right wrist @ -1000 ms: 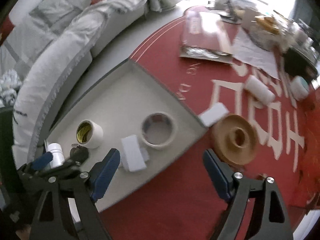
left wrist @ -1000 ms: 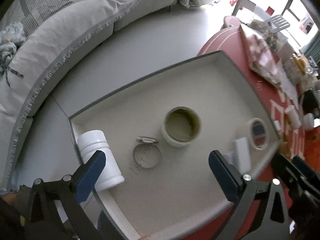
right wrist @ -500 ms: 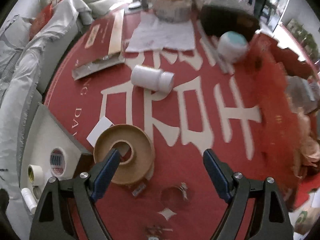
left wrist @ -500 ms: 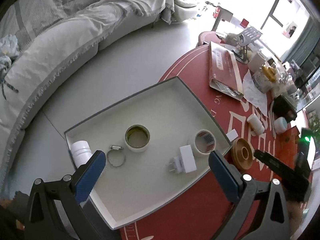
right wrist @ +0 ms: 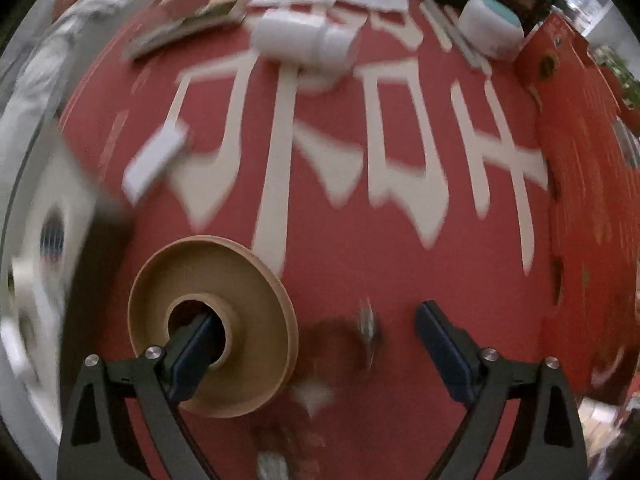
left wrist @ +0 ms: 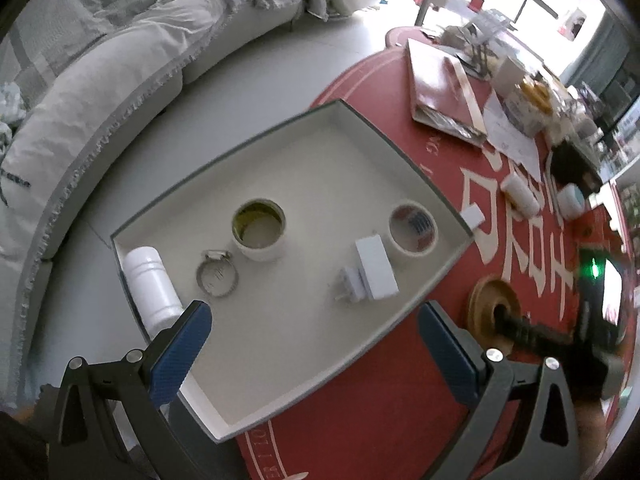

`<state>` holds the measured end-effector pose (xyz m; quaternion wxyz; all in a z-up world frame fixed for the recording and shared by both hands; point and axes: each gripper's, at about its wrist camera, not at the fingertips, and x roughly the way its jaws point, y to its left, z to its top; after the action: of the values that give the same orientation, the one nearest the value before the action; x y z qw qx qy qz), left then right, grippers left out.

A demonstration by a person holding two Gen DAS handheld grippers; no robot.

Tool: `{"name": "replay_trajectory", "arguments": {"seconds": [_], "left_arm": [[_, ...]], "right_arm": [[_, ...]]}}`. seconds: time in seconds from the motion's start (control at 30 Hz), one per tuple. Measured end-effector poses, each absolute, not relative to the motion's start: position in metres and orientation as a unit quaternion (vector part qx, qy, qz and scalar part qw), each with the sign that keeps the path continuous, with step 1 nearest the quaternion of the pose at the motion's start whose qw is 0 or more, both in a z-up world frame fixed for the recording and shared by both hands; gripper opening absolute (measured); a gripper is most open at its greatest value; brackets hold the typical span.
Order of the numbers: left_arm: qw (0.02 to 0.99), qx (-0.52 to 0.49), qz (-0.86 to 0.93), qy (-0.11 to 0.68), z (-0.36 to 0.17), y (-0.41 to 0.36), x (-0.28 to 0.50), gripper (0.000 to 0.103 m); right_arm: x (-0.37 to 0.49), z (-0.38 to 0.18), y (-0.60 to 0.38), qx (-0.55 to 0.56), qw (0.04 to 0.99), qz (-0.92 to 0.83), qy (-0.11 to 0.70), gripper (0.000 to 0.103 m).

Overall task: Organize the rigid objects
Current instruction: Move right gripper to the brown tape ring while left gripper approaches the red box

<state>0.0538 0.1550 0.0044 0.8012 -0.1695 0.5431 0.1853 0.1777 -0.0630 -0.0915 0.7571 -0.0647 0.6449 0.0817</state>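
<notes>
Red tablecloth [right wrist: 360,264] with large pale characters covers the round table; a grey sofa [left wrist: 120,80] curves along the far left. From my left wrist view I see the whole grey tray [left wrist: 404,160], which the right wrist view shows only as a blurred strip at its left edge. Inside the tray lie a white bottle [left wrist: 150,288] at the near left, a metal hose clamp [left wrist: 217,276] beside it, a yellow-cored tape roll [left wrist: 259,229], a white plug adapter [left wrist: 370,276] and a second tape roll [left wrist: 414,228] at the right. My right wrist view alone shows the brown tape spool [right wrist: 212,328] closely: it sits on the cloth just right of the tray. My right gripper [right wrist: 316,340] is spread wide, its left finger dipped into the spool's core hole, its right finger well clear; nothing is clamped. My left gripper [left wrist: 316,344] hovers over the tray's near edge, spread wide and carrying nothing.
</notes>
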Motion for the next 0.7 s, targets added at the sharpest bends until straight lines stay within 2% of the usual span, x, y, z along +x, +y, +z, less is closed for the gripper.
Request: {"name": "replay_trajectory", "arguments": {"seconds": [0.27, 0.4, 0.6, 0.7], "left_arm": [[0.803, -0.116, 0.145, 0.567, -0.008, 0.112, 0.033, 0.103], [0.799, -0.093, 0.128, 0.580, -0.016, 0.091, 0.021, 0.103], [0.807, -0.038, 0.074, 0.585, -0.022, 0.039, 0.010, 0.103], [0.812, -0.004, 0.054, 0.582, -0.030, 0.011, 0.009, 0.103]], "right_arm": [[0.074, -0.096, -0.092, -0.094, 0.740, 0.124, 0.654, 0.095], [0.052, -0.084, -0.126, -0.104, 0.787, 0.041, 0.607, 0.095], [0.026, -0.061, -0.188, 0.043, 0.819, 0.028, 0.571, 0.095], [0.025, -0.058, -0.209, 0.064, 0.817, 0.002, 0.573, 0.095]]}}
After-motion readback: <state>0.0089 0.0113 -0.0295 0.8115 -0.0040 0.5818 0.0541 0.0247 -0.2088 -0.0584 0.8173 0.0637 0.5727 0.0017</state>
